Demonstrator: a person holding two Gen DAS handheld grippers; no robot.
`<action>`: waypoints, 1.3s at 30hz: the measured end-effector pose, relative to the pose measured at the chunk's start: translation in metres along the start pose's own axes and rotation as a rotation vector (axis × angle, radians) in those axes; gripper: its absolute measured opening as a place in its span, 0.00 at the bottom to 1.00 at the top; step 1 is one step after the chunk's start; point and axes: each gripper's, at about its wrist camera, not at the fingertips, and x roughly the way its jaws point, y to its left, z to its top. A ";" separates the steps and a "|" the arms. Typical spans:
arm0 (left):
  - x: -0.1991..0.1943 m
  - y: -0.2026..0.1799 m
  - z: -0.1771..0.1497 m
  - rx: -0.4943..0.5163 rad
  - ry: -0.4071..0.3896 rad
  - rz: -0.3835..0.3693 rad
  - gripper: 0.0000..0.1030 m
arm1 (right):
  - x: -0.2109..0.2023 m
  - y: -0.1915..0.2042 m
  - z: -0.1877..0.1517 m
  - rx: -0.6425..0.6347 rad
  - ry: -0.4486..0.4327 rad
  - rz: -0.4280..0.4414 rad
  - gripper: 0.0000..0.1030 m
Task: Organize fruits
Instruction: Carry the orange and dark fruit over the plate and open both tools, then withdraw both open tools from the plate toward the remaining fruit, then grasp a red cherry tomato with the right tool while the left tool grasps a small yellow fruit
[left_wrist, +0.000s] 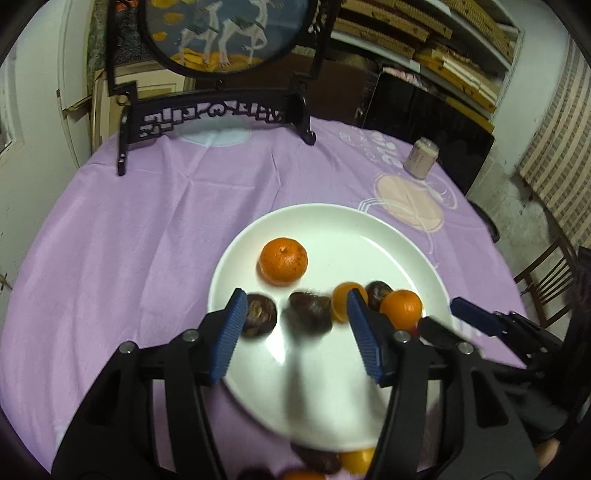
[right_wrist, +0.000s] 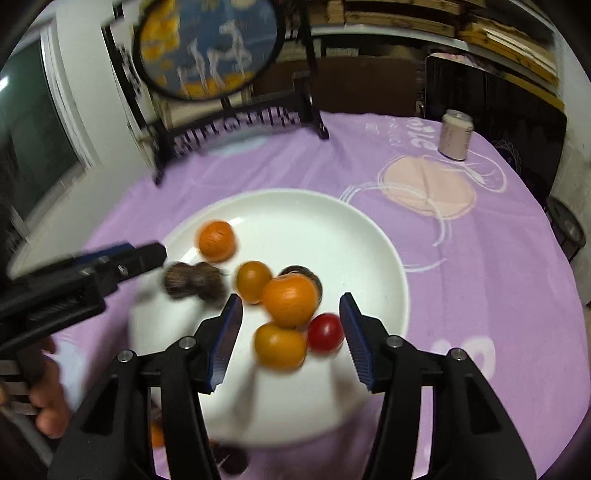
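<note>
Left to right across the lilac-clothed surface (right_wrist: 480, 295): the left hand-held gripper (left_wrist: 295, 334) hovered over the near-left part of a white plate (left_wrist: 369, 236), its blue-padded jaws spread apart and holding nothing. Between and just beyond those jaws lay two dark brown fruits (left_wrist: 308, 312), the left one partly hidden behind a pad, and farther back a lone orange (left_wrist: 283, 260) sat apart on the plate. The right hand-held gripper (right_wrist: 291, 341) likewise stood with jaws apart and empty, above a touching cluster of orange fruits (right_wrist: 290, 301) and one red tomato (right_wrist: 325, 332) near the plate's right edge. More fruit lay blurred on the cloth before the plate. At the far right stood a pale can (right_wrist: 455, 134); behind, a framed round picture (left_wrist: 225, 33).
</note>
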 end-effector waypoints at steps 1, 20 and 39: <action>-0.014 0.000 -0.006 0.011 -0.023 -0.008 0.69 | -0.016 0.000 -0.004 0.002 -0.025 0.022 0.55; -0.099 0.031 -0.135 0.093 -0.043 0.041 0.94 | -0.083 0.028 -0.120 -0.132 0.048 0.038 0.85; -0.116 0.000 -0.177 0.207 0.022 -0.119 0.94 | -0.030 0.069 -0.133 -0.185 0.153 0.089 0.29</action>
